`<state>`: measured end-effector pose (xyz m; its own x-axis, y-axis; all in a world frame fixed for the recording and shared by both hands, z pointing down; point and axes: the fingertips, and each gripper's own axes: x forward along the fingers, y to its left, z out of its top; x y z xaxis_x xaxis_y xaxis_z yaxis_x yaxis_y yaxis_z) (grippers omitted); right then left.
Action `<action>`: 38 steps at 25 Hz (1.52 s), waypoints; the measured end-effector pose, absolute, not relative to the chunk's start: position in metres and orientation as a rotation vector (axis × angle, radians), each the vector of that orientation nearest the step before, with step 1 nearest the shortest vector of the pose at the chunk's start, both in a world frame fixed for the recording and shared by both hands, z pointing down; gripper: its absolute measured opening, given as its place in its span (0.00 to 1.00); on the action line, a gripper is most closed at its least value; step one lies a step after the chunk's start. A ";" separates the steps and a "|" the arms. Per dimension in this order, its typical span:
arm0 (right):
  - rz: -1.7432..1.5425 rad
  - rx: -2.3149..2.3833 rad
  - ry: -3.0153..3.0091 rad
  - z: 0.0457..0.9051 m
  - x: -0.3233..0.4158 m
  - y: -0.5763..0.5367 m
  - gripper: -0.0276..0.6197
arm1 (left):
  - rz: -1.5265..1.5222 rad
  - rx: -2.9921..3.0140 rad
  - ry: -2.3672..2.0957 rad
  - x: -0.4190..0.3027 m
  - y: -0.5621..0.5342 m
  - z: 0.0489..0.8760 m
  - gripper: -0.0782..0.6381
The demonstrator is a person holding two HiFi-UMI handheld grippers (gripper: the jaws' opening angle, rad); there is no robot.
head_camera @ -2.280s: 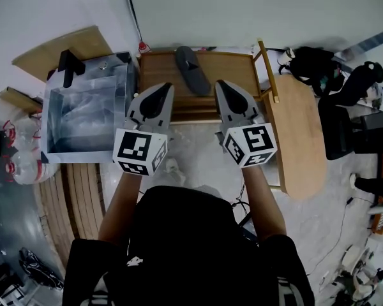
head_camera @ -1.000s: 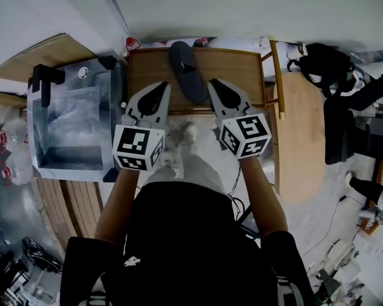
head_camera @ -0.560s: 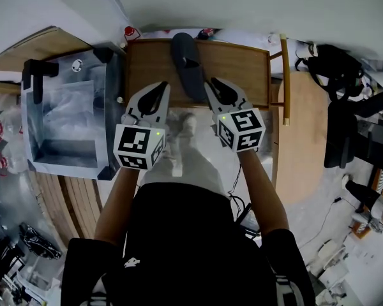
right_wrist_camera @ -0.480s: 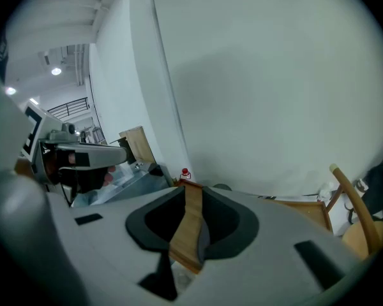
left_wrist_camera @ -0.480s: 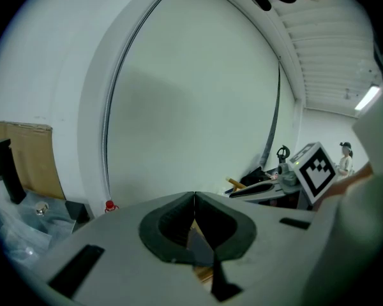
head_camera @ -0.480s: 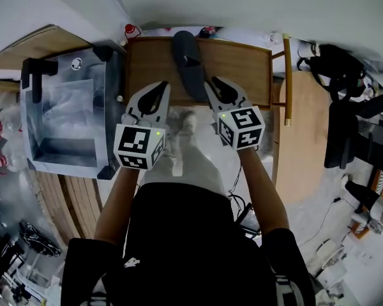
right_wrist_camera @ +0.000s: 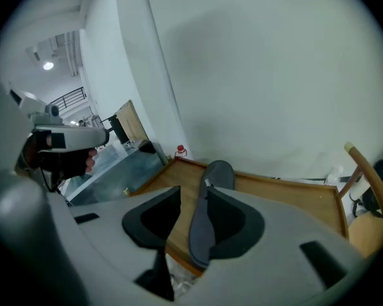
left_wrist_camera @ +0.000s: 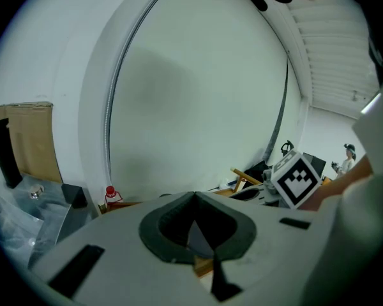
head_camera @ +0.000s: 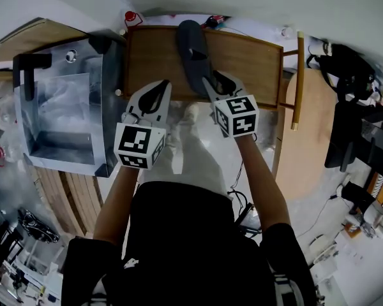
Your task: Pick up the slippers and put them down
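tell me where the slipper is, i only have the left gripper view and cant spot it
Observer: The dark grey slipper lies on the wooden table, pointing lengthwise toward the wall.
Operator: is the right gripper on it
Observer: Not gripping. The right gripper has just been opening its jaws; the slipper's near end shows in the gap between them, not pressed.
Operator: any second slipper
Observer: The head view shows just that one; a clear box stands left of the table.
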<state>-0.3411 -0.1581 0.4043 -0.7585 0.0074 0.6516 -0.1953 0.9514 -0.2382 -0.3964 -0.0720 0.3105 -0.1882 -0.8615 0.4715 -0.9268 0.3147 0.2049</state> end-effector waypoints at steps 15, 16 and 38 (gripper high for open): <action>0.390 0.114 -2.230 0.495 -0.359 -0.177 0.31 | 0.199 1.516 -2.029 -0.411 -0.073 0.354 0.12; 0.387 0.118 -2.219 0.501 -0.360 -0.178 0.31 | 0.202 1.510 -2.027 -0.414 -0.072 0.357 0.12; 0.373 0.165 -2.112 0.547 -0.357 -0.180 0.20 | 0.127 1.433 -2.012 -0.418 -0.076 0.375 0.12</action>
